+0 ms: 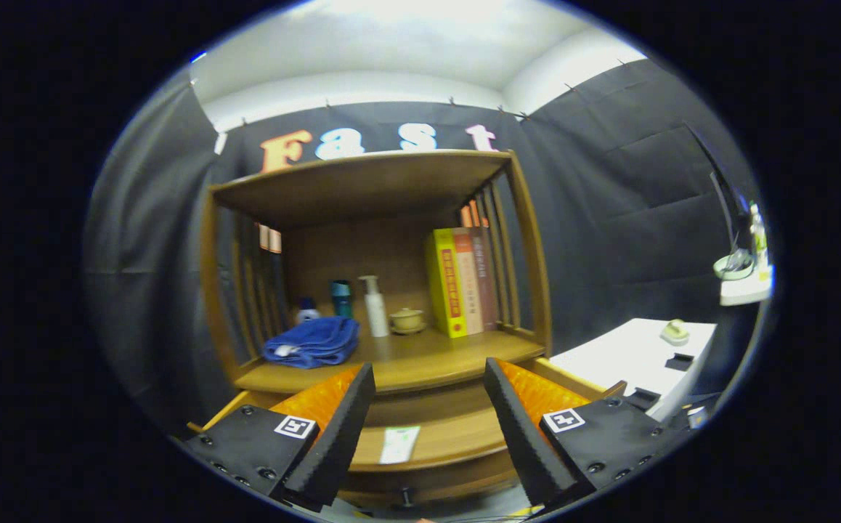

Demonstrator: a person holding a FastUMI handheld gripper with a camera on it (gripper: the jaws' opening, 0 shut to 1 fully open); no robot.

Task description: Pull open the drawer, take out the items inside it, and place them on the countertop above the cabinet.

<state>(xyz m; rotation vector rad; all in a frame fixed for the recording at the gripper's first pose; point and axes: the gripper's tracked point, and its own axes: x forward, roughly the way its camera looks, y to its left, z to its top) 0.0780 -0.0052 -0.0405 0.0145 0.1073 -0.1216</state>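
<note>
Drawer (435, 436) interior behind spread tongs (429, 378)

The wooden drawer (435, 436) is pulled open below the countertop (428, 363), its floor showing between the spread, empty jaws. A flat pale packet (399, 444) with a green edge lies on that floor, between the jaws, nearer the left one. The countertop lies just beyond the jaws.

The gripper (429, 385) had two wedge-shaped fingers (340, 428) on black screwed mounting blocks, each carrying a square black-and-white marker.
</note>
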